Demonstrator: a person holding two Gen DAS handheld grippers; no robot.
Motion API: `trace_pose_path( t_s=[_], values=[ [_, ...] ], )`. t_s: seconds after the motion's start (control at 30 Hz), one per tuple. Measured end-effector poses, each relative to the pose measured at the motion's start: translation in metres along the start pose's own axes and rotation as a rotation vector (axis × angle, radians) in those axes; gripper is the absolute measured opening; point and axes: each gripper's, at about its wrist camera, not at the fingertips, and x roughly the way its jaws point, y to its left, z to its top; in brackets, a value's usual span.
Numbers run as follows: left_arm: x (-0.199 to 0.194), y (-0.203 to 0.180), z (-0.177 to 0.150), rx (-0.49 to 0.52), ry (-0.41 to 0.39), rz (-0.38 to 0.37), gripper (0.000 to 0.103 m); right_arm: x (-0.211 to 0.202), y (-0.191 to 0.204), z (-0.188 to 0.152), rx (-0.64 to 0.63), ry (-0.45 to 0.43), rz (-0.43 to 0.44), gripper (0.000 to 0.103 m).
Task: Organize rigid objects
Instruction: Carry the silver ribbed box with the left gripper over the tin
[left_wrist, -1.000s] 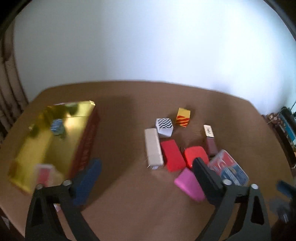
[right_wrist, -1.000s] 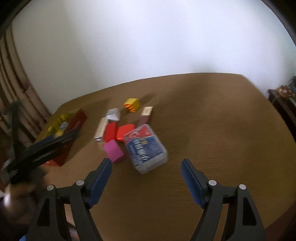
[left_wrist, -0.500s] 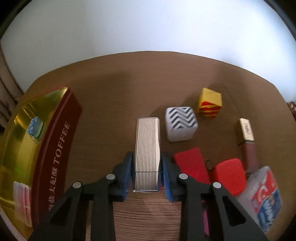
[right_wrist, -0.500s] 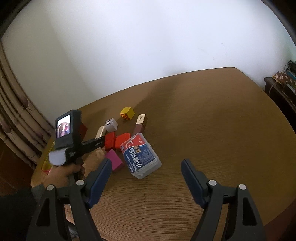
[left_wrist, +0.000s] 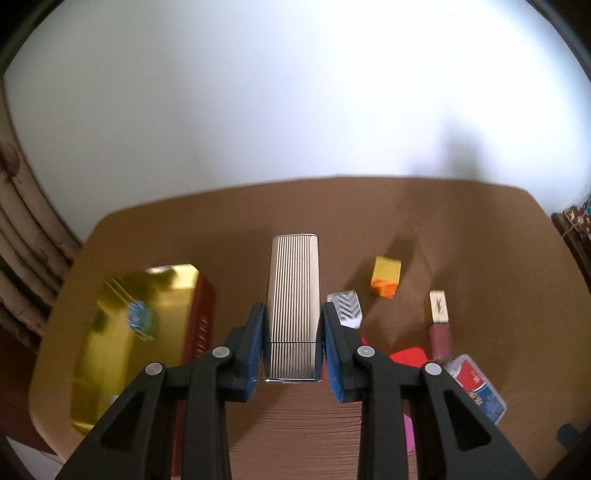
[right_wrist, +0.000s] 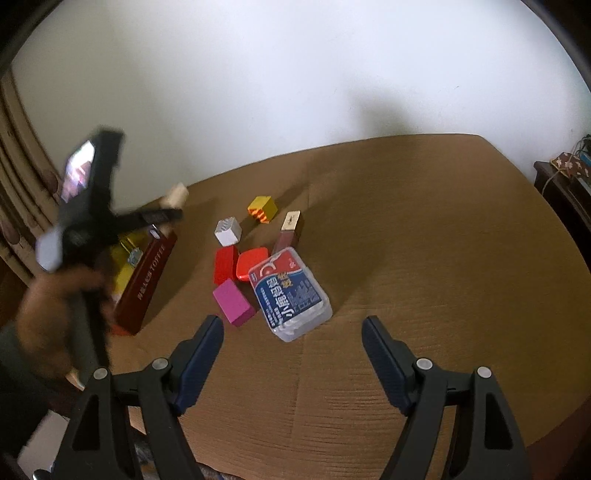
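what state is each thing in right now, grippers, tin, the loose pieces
left gripper: shut on the ribbed silver bar, lifted
right gripper: open, holding nothing
toffee tin: open, small items inside
clear plastic case: closed, lying flat
pink block: lying on table
yellow cube: resting on table, apart from the cluster

Soft daylight is washing the white wall (left_wrist: 295, 92) pale and bright, while the brown table (right_wrist: 424, 258) is sitting dimmer. Motion blur is smearing the gold tin (left_wrist: 122, 332) in the left wrist view — and the left gripper (right_wrist: 162, 214) in the right wrist view. Fisheye distortion is bending both frames' edges, with dark vignetting filling the corners.
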Motion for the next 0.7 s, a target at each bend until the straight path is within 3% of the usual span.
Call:
trace_pose_path(
  t_s=[0.33,0.7],
  values=[
    [-0.056,0.042,0.029,-0.019,-0.082,0.058,0.026,0.001,0.014,-0.006,-0.034,0.009,0.013,0.079],
    [-0.074,0.076,0.037,-0.039,-0.098,0.114,0.027,0.004,0.019,-0.007,-0.048,0.022,0.008,0.079]
  ],
)
